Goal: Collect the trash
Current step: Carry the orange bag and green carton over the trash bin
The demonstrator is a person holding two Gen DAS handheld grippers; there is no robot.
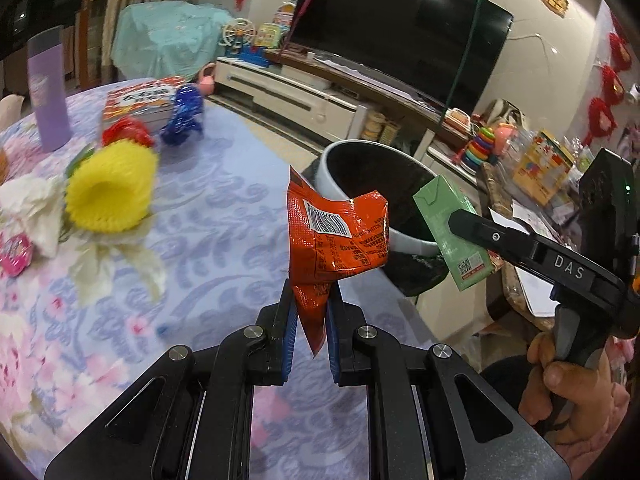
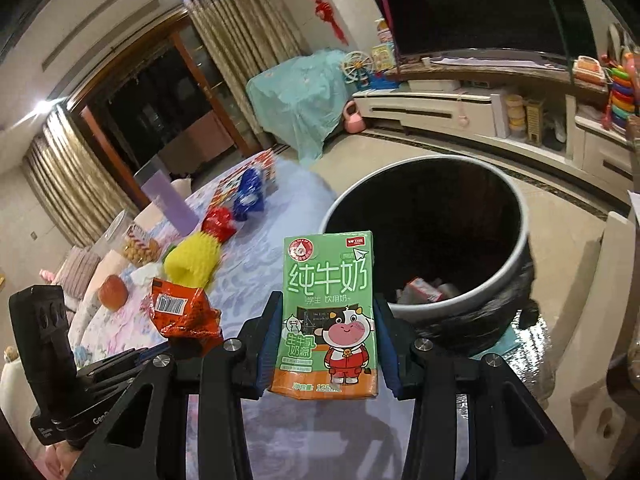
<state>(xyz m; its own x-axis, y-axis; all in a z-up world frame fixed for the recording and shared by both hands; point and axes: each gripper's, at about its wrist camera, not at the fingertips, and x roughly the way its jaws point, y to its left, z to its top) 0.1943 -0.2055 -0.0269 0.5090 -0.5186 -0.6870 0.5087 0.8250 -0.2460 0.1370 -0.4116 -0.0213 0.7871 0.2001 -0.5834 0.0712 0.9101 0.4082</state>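
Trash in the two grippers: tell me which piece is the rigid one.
The green milk carton, held upright in the right gripper, keeps its boxy shape. The orange snack wrapper in the left gripper is crumpled foil.

1. I see the bin (image 2: 424,240) on the floor just beyond the table (image 1: 224,184) edge.
2. My wrapper (image 1: 336,236) hangs left of my carton (image 2: 330,312), both before the bin.

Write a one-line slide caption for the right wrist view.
Right gripper holds a green milk carton before the open trash bin, beside the left gripper's orange wrapper.
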